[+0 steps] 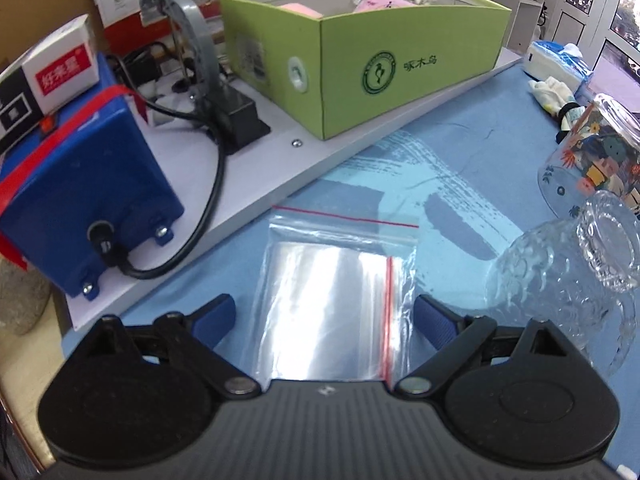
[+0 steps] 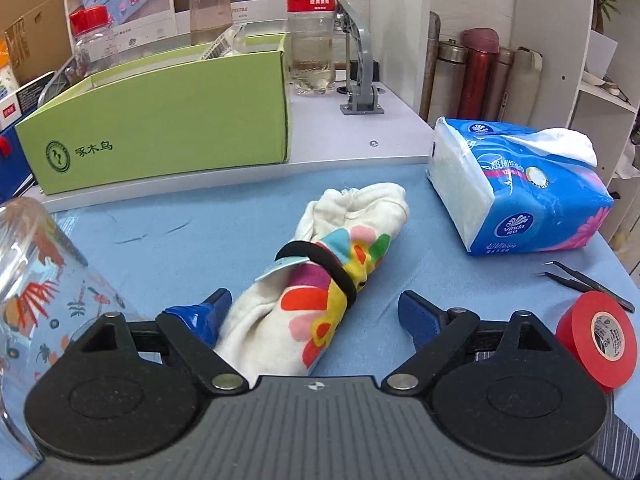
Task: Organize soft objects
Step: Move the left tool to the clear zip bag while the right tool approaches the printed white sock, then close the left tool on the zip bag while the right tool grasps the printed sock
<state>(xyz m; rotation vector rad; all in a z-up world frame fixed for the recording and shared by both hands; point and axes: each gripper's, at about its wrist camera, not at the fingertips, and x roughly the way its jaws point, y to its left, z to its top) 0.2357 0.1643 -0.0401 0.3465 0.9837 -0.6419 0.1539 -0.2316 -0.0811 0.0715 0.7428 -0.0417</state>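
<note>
On the blue cloth-covered table (image 2: 192, 236), in front of the open green cardboard box (image 2: 160, 120), lies the rolled bundle of white socks with bright floral patches (image 2: 320, 280), bound near its middle by a black elastic hair band (image 2: 320, 264). Its long axis runs diagonally away from the right gripper (image 2: 316, 312): the near end sits between the gripper's blue-padded fingers (image 2: 416, 316), close against the left pad, and the white far end points up and to the right, toward the box's right-hand corner. The right gripper's jaws stand wide apart and close on nothing. To the right of the box sits a blue soft pack of facial tissues (image 2: 516, 188) with a white tissue sticking out of its top; nearer the gripper on that side are black tweezers (image 2: 588, 280) and a red roll of tape (image 2: 596, 344). A printed clear glass (image 2: 44, 280) lies at the left edge of the right wrist view.

In the left wrist view the left gripper (image 1: 324, 316) is likewise spread wide, with a clear zip-seal plastic bag with red lines (image 1: 340, 292) flat on the cloth between its pads, ungripped, in front of the box's near corner. A second red strip runs lengthwise along the right of the bag. A textured clear glass cup (image 1: 560, 280) lies on its side to the bag's right, and a blue metal box with a black cable (image 1: 88, 184) stands left of the green box.
</note>
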